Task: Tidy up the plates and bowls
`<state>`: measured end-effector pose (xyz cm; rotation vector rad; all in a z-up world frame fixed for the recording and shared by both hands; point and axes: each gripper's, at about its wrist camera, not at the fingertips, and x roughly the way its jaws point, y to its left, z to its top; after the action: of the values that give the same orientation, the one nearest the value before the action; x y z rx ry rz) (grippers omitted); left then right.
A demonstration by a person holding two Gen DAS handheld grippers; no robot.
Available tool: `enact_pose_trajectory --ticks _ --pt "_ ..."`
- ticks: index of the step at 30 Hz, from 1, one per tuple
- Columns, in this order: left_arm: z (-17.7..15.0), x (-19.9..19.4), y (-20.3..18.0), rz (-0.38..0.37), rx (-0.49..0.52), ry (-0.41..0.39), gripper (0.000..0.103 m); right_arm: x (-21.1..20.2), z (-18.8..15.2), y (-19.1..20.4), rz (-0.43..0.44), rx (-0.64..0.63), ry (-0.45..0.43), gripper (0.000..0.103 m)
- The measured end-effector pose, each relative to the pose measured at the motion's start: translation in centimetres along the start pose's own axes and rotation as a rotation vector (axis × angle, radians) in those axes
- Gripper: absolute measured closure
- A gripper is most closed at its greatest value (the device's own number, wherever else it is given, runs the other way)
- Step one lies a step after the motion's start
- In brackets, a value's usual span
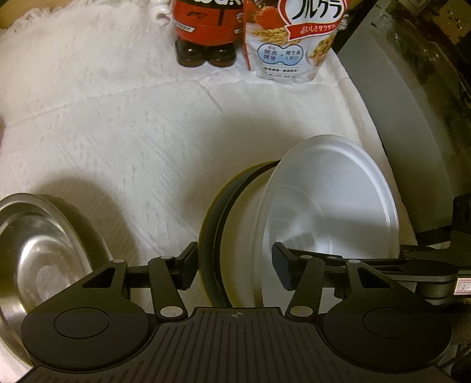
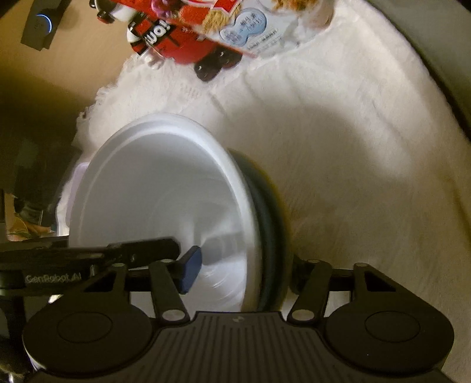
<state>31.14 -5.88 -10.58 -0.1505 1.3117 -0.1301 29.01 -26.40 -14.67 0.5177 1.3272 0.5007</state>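
The white cloth [image 1: 123, 123] covers most of the table under me, with a red-labelled bottle [image 1: 206, 26] and a cereal bag [image 1: 291, 38] standing side by side at its far edge. Nearer, the white bowl [image 1: 329, 206] sits nested inside a dark, yellow-edged bowl [image 1: 212, 224], the pair tipped up on its side so the white one's hollow faces my right. A steel bowl [image 1: 44, 253], empty, rests on the cloth well off to my left.

My left gripper [image 1: 232, 265] stands wide, straddling the rims of the nested pair: one finger outside the dark bowl, the other inside the white bowl. Whether its pads actually press on the rims I cannot tell.

My right gripper [image 2: 244, 271] comes at the same stack from the other side. Its blue-padded finger [image 2: 191, 269] lies inside the white bowl [image 2: 159, 191] against the wall, while the other finger is hidden behind the dark bowl [image 2: 270, 235]. Its jaws stand partly spread around both walls; a firm pinch is not clear. The white bowl holds nothing.
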Motion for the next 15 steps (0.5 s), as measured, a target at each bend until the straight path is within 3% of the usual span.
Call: enact_pose_trajectory --ticks 15 --pt "-2.1 -1.0 0.4 0.017 -0.038 0.028 0.047 0.1 -0.1 1.0 0.008 -0.086 0.064 0.04"
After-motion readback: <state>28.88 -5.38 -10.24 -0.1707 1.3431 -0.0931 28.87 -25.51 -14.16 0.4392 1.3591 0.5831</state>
